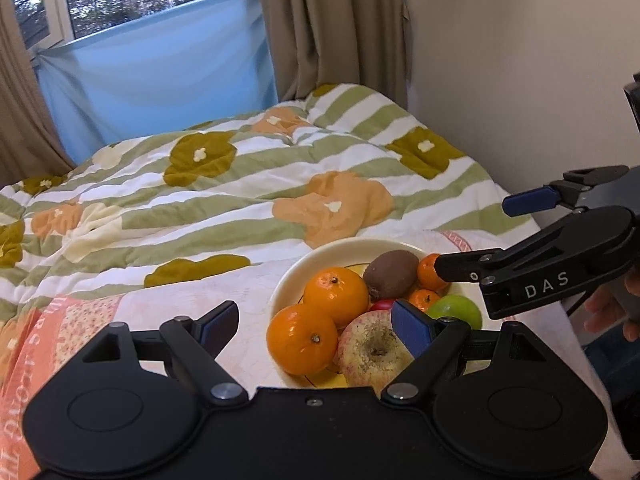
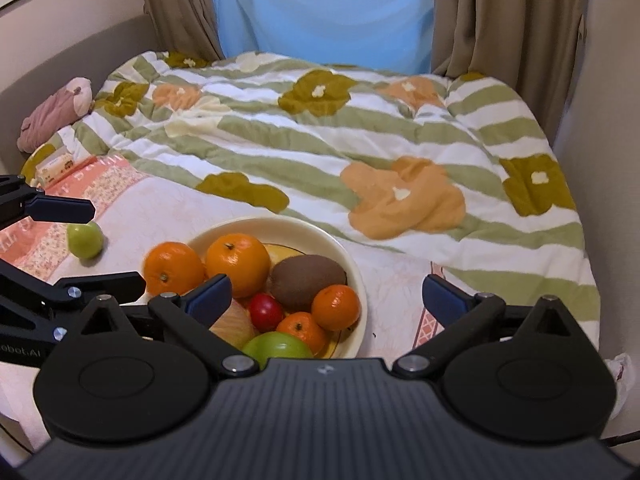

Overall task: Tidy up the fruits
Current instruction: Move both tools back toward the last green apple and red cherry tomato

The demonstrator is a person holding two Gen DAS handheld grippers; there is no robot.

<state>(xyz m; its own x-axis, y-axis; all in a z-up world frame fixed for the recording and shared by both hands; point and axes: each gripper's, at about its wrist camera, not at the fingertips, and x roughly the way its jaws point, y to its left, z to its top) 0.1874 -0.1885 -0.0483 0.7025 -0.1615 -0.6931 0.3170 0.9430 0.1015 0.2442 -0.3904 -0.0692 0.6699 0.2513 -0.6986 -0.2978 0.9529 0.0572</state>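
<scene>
Fruits are mostly piled in a cream bowl (image 2: 352,264) sitting on the bed (image 2: 400,292), near the flowered quilt (image 2: 360,140). Inside: two big oranges (image 2: 238,262), a kiwi (image 2: 308,282), a couple of small mandarins (image 2: 335,307), a red one (image 2: 266,312), an apple (image 1: 374,350) and a green apple (image 2: 278,348). One more green fruit (image 2: 85,240) sits alone on the bed at about 9 o'clock from the bowl. Left tool (image 1: 316,326) has its fingers spread wide, gripping nothing; right tool (image 2: 326,300) is wide apart too, hovering by the bowl.
</scene>
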